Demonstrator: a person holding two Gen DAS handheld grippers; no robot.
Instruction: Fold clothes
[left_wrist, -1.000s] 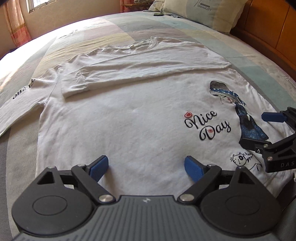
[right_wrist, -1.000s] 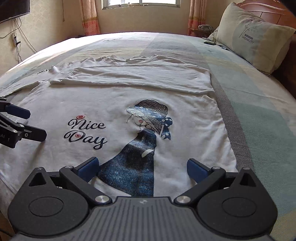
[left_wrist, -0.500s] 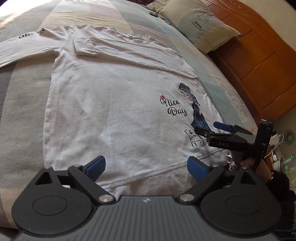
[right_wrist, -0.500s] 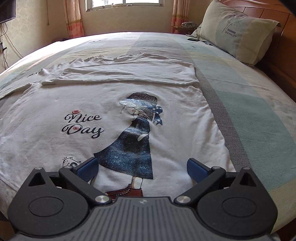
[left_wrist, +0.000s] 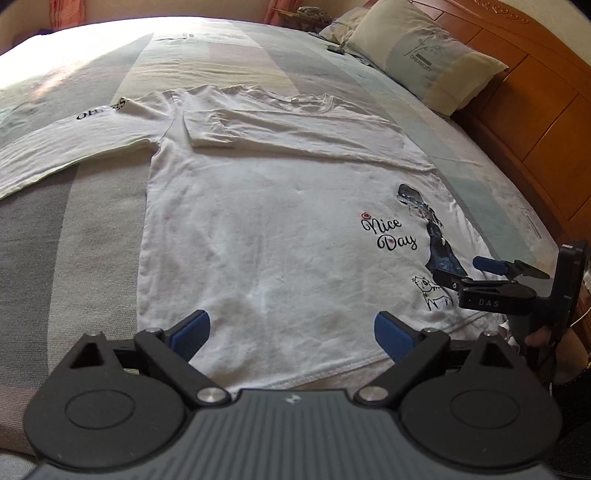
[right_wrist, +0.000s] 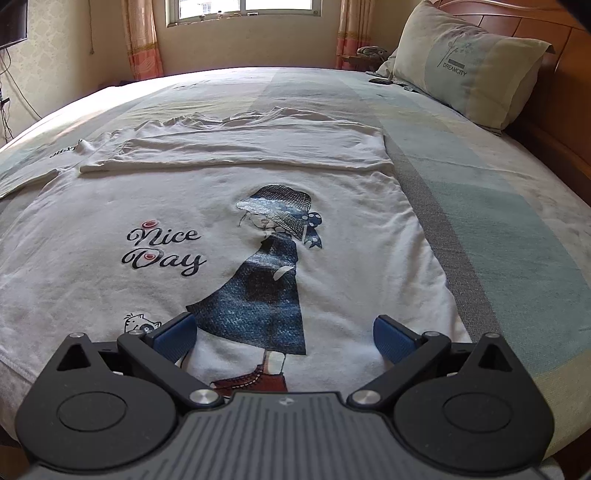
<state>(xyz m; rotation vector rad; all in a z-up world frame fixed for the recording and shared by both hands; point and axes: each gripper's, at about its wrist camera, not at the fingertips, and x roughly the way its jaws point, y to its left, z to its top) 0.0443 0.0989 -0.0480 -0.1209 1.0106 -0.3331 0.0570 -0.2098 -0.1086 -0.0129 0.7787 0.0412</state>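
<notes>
Both of my grippers have drawn back toward the near hem of the shirt over the last second, and my left view has swung round so the spread sleeve and the pillow show again. My left gripper hangs over the hem with its jaws wide apart, holding nothing; my right gripper hangs likewise over the printed figure's boots, jaws spread and empty. White and long-sleeved, the shirt lies flat, print up, on the bed, with one sleeve folded across the chest and the other stretched out to the side. I judge the fold partly made: the outstretched sleeve is what remains unfolded, so reaching it calls for a move left and a pinch at the cuff.
</notes>
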